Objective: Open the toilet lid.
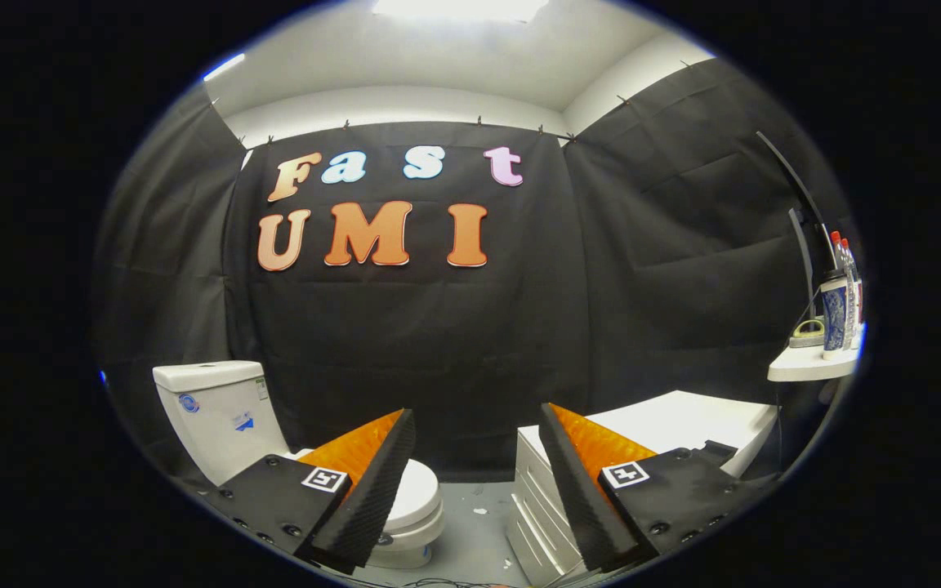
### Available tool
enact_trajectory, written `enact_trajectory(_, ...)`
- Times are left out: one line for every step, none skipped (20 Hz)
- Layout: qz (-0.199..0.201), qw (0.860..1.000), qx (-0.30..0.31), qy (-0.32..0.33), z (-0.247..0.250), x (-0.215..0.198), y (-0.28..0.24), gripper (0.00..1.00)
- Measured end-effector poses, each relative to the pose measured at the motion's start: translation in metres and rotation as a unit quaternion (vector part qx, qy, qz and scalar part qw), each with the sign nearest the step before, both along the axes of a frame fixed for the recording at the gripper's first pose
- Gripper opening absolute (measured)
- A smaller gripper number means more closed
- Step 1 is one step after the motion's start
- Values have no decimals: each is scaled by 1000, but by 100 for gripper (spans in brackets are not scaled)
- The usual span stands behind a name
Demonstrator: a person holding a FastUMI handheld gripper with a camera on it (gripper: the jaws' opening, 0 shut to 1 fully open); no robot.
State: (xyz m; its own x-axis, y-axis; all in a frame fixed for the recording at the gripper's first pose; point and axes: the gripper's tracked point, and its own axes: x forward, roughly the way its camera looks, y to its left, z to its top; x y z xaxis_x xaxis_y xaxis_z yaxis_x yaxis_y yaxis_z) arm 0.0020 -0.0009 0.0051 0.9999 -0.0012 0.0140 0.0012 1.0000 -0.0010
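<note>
A white toilet stands low on the left against the black wall. Its tank [213, 412] rises behind my left finger, and its closed lid [417, 490] lies flat over the bowl, partly hidden by that finger. My gripper [477, 425] hangs well back from the toilet and above it. Its two black and orange fingers [372, 482] stand wide apart with nothing between them.
A white cabinet with drawers [540, 506] stands just right of the toilet, behind my right finger. Higher on the right, a white shelf [809, 363] carries several bottles. Grey floor [474, 523] runs between toilet and cabinet.
</note>
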Motion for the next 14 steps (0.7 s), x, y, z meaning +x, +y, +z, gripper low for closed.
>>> enact_trajectory(-4,1000,2,-1,1,1,-2,98)
enact_trajectory(-5,1000,4,-2,1,1,-3,98)
enact_trajectory(-6,1000,3,-3,1,1,-5,98)
enact_trajectory(-8,1000,2,-4,1,1,-5,98)
enact_trajectory(-9,1000,1,-3,0,1,-6,98)
enact_trajectory(-10,1000,1,-2,-2,1,-6,97)
enact_trajectory(-8,1000,4,-1,-2,1,-6,98)
enact_trajectory(-7,1000,5,-1,-2,1,-5,98)
enact_trajectory(-4,1000,6,-1,-2,0,-3,98)
enact_trajectory(1,1000,6,0,-3,2,1,98)
enact_trajectory(6,1000,7,0,-4,2,5,98)
enact_trajectory(11,1000,7,-1,-3,3,10,98)
enact_trajectory(14,1000,8,-2,-2,4,13,97)
enact_trajectory(19,1000,11,-2,-1,6,19,98)
